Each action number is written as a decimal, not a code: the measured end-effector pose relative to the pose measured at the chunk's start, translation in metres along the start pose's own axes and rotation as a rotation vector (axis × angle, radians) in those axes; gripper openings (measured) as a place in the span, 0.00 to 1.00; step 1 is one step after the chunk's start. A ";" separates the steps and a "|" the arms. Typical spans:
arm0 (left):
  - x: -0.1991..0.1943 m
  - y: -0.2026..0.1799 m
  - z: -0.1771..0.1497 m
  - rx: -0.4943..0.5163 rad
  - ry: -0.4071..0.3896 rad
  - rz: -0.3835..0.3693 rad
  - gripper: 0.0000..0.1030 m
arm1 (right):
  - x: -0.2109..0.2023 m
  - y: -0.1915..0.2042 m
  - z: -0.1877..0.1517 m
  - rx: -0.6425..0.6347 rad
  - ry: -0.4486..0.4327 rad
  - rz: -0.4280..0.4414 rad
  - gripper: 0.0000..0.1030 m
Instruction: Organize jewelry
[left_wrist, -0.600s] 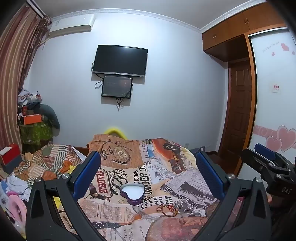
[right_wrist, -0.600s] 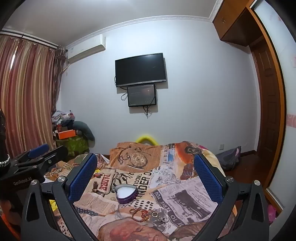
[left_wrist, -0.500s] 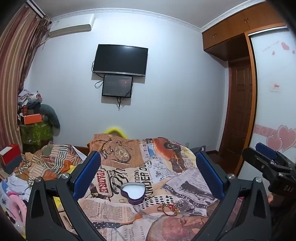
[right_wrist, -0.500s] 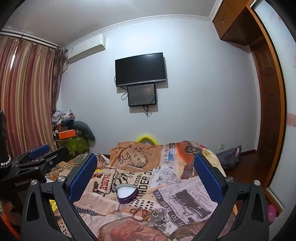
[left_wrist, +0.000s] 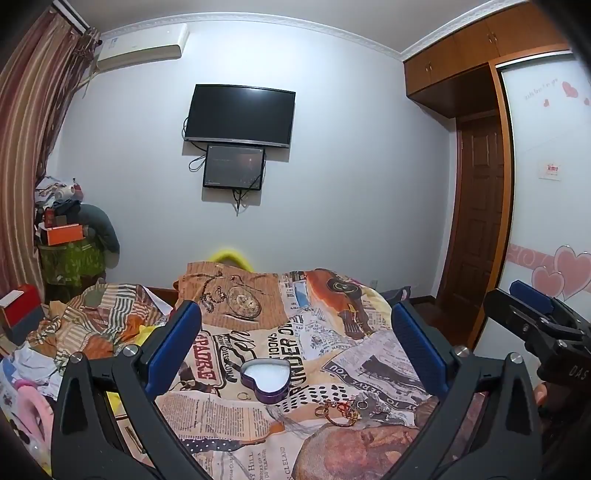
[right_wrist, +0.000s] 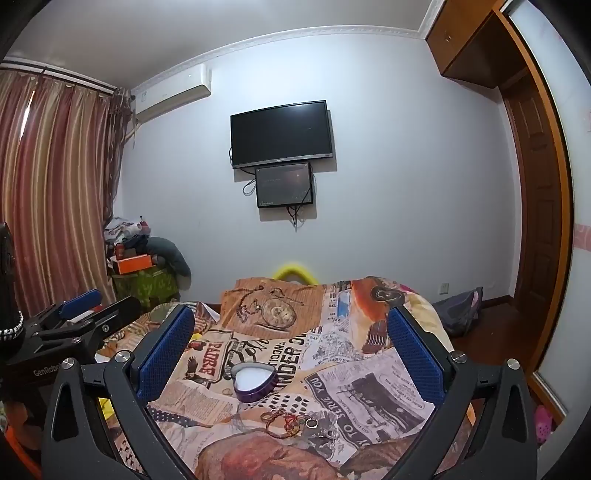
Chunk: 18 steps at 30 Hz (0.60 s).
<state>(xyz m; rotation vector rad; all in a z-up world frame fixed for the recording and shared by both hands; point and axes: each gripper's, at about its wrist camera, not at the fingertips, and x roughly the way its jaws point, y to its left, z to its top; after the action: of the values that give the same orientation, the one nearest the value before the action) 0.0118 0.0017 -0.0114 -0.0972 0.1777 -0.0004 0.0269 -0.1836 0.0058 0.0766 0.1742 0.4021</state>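
Both the left gripper (left_wrist: 295, 332) and right gripper (right_wrist: 290, 332) are spread wide, holding nothing, above the bed (left_wrist: 236, 417) (newspaper-print cover). A heart-shaped tin (left_wrist: 265, 377) sits centrally, with tangled jewelry (left_wrist: 341, 409) at its 5 o'clock.

Left gripper (left_wrist: 295, 343) held level, fingers (left_wrist: 173, 347) spread wide, nothing between them. Right gripper (right_wrist: 291, 343) same pose alongside, fingers (right_wrist: 413, 354) wide apart, empty. Both point forward, side by side, near each other.
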 end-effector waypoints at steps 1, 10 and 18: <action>0.001 0.000 0.000 0.000 0.000 0.001 1.00 | 0.000 0.000 -0.001 0.001 0.000 0.000 1.00; 0.000 -0.001 -0.002 0.003 0.005 -0.007 1.00 | 0.002 -0.001 -0.003 0.004 0.008 0.000 1.00; -0.001 -0.002 -0.002 0.009 0.010 -0.008 1.00 | 0.002 -0.002 -0.001 0.014 0.014 -0.001 1.00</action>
<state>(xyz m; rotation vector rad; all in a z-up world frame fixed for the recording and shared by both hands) 0.0102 -0.0007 -0.0134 -0.0886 0.1874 -0.0101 0.0290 -0.1848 0.0044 0.0871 0.1909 0.4004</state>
